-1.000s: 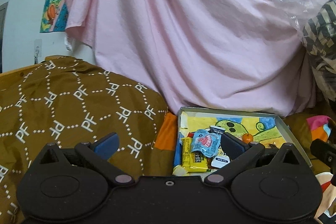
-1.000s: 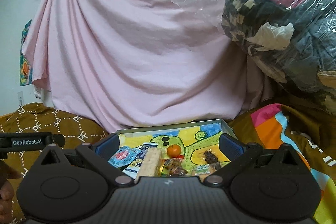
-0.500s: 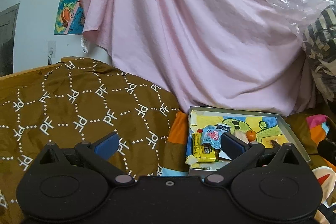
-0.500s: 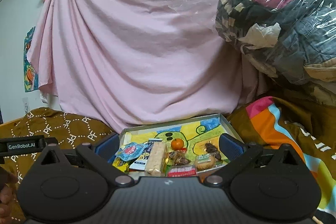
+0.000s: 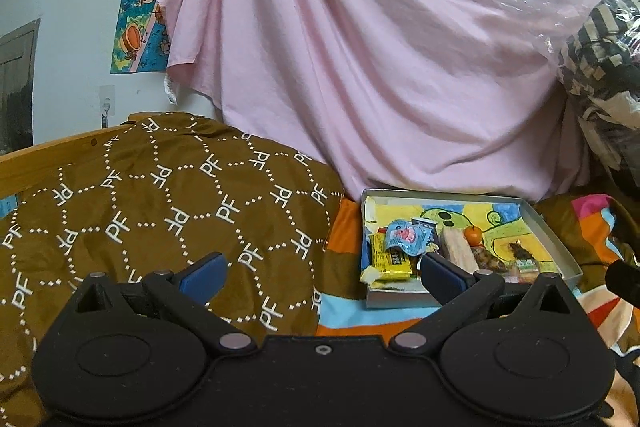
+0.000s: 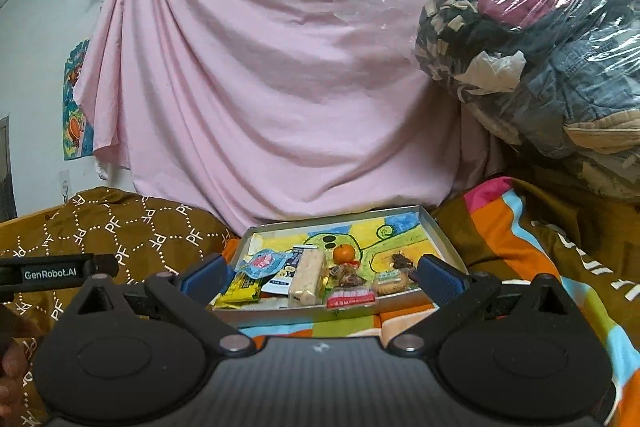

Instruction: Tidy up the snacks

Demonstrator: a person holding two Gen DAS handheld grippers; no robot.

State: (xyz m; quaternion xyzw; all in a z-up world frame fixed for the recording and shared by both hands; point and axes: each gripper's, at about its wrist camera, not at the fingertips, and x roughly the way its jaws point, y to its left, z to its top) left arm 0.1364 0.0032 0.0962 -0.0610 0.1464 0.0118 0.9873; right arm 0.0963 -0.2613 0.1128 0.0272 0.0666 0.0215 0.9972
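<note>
Lying in a shallow grey cardboard tray (image 6: 442, 233) on the striped bedspread (image 6: 520, 247), wrapped snacks (image 6: 306, 277) and a small orange (image 6: 343, 253) sat beneath pink draped cloth (image 6: 280, 87), both hand-held grippers (image 5: 320, 273) (image 6: 320, 273) spread empty.

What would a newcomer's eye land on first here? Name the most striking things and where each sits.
First the big pink sheet draped across the whole back wall. Below it, a shallow tray with a bright cartoon lining lies on the bed, snacks crowded at its near end, a small orange among them. At upper right, a clear plastic bag of clothes bulges; both tongs, left and right, are open and empty.
</note>
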